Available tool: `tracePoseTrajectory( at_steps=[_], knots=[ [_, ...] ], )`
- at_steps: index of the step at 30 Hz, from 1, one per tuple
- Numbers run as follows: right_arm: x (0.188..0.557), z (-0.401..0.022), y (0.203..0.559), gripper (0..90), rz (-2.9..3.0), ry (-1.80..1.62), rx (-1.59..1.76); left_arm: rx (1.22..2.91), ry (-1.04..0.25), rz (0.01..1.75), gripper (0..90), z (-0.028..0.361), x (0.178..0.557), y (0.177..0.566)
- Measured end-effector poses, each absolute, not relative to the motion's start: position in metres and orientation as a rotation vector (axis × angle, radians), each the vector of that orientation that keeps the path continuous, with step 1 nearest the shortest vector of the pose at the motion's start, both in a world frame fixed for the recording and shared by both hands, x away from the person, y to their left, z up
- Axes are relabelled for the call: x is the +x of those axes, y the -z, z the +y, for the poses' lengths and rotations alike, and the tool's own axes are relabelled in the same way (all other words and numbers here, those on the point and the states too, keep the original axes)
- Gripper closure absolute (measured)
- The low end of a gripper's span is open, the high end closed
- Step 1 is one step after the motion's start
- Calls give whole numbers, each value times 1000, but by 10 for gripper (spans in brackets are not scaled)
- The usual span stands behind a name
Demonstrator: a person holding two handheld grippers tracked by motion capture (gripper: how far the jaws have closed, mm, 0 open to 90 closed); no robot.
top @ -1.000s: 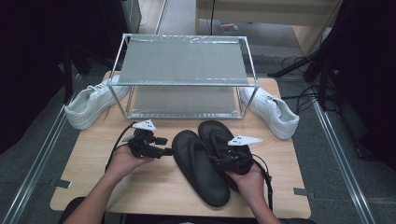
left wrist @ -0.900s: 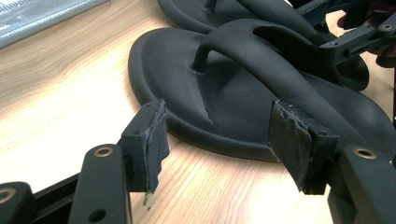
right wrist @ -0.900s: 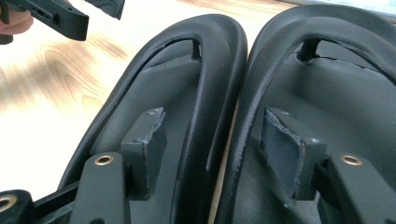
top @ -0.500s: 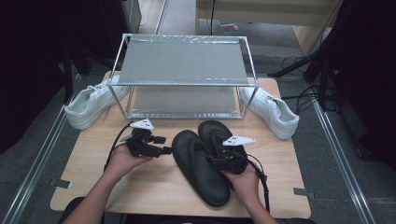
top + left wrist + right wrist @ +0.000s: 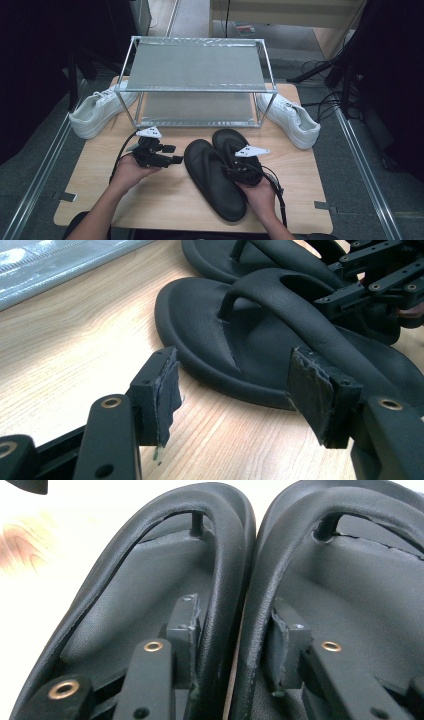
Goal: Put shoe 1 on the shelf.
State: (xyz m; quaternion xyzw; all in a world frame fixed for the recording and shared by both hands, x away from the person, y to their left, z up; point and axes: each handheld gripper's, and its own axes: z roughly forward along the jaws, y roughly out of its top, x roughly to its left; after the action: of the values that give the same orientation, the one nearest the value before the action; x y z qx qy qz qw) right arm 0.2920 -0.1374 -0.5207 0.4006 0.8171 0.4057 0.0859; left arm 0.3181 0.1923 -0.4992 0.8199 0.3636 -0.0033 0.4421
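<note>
Near the front edge of the surface (image 5: 165, 200), a little right of its middle, two black sandals (image 5: 215, 175) lie side by side with their inner rims touching. The right gripper (image 5: 232, 645) has one of its fingers (image 5: 182, 630) inside each sandal, so the two adjoining straps and rims sit between them; the jaws have just been closing and now press on both straps, a pinch that would let one hand lift the pair together. That, I judge, is why the sandals were set so close.

The left gripper (image 5: 235, 395) hovers just left of the pair with its fingers spread and nothing between them, likely waiting to steady or help.

Behind, toward the back edge, stands a two-tier metal rack (image 5: 195, 80), probably the sandals' destination. One white sneaker (image 5: 97, 112) rests at its left, another white shoe (image 5: 290, 117) at its right.
</note>
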Motion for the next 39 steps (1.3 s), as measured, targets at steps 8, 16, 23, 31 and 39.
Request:
tracePoseTrajectory(
  at_steps=[8, 16, 23, 31, 39],
  knots=[
    [292, -137, 518, 703, 2443, -1197, 1256, 2028, 4, 908, 381, 194, 319, 499],
    [294, -141, 516, 751, 2456, -1206, 1305, 2021, -4, 919, 382, 196, 319, 498],
    [293, -143, 506, 752, 2443, -1220, 1270, 2019, -10, 927, 381, 201, 316, 496],
    [302, -140, 494, 751, 2427, -1256, 1253, 2007, -37, 959, 380, 211, 308, 497],
    [321, -130, 487, 751, 2431, -1250, 1206, 2027, -91, 992, 369, 222, 295, 498]
  ],
)
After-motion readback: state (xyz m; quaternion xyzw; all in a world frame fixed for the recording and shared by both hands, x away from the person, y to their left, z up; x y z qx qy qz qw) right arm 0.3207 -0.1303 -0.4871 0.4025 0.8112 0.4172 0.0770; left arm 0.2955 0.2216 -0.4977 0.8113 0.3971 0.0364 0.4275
